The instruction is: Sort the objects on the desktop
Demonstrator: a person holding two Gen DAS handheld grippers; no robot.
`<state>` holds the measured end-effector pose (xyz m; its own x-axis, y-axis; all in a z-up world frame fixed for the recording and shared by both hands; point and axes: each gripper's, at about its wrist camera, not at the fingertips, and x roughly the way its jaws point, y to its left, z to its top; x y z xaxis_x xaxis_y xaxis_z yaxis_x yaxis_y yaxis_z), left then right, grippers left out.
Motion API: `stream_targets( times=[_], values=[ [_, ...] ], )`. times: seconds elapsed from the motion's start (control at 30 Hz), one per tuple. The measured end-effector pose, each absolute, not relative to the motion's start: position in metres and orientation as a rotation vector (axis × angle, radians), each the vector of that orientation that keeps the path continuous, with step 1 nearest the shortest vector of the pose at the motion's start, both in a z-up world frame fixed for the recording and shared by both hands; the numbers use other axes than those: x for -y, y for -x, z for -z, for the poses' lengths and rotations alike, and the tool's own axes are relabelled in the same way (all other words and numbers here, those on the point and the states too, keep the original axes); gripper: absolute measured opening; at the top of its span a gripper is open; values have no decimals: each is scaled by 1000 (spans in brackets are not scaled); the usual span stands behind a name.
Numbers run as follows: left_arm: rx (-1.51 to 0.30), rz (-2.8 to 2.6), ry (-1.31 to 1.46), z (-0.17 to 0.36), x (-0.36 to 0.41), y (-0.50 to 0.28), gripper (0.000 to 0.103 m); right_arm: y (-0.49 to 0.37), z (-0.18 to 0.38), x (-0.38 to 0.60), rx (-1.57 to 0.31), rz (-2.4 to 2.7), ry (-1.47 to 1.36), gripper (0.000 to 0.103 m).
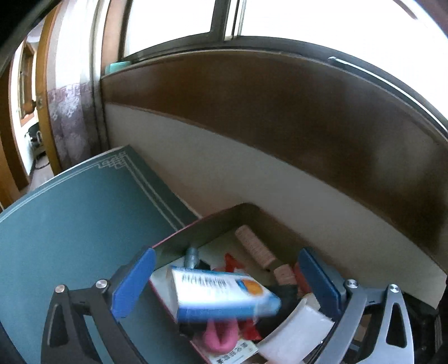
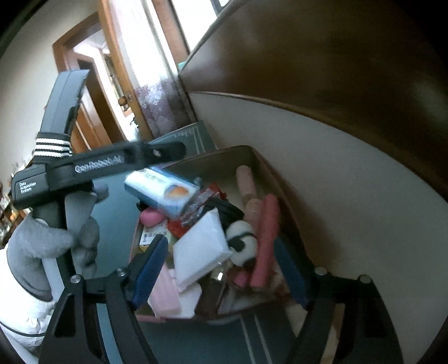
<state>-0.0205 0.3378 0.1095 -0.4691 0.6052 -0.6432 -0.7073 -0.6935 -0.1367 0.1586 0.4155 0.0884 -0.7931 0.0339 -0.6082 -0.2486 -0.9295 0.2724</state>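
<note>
The left hand-held gripper (image 1: 224,282), wide open, grips nothing; the blue-white box (image 1: 221,294) lies crosswise between its pads above the tray (image 1: 196,226).

From where I sit, the backdrop is a tall panel (image 1: 280,117) rising behind the desk — dark brown wood above, cream below. Over its top edge runs a window (image 1: 224,19) with a dark frame, blown out with daylight. To the left hangs a pale curtain (image 1: 70,92) with a purple floral band, and past it an open wooden door frame (image 2: 92,70) leads into another bright room. The desk surface (image 1: 70,218) is teal, edged with thin white lines — a fretwork motif marks its corner.
</note>
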Motion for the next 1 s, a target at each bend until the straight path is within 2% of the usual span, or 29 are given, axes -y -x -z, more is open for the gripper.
stream_targets(
  times=[0.2, 0.47, 0.57, 0.73, 0.83, 0.93, 1.0],
  values=[
    [-161, -2166, 874, -110, -331, 14, 103, -182, -95, -406, -507, -2807, 909, 82],
    [-193, -2288, 667, -137, -283, -40, 103, -201, -94, -400, -535, -2823, 922, 82],
    [-115, -2330, 657, -141, -253, -60, 103, -206, -93, -394, -534, -2828, 925, 82],
    [116, -2395, 680, -130, -205, -79, 103, -214, -97, -382, -506, -2843, 891, 82],
    [176, -2369, 719, -120, -197, -86, 103, -217, -98, -375, -491, -2842, 883, 83],
    [109, -2377, 743, -113, -207, -99, 103, -217, -96, -370, -445, -2805, 876, 83],
    [1, -2426, 715, -113, -219, -112, 103, -217, -95, -367, -390, -2782, 878, 83]
  ],
)
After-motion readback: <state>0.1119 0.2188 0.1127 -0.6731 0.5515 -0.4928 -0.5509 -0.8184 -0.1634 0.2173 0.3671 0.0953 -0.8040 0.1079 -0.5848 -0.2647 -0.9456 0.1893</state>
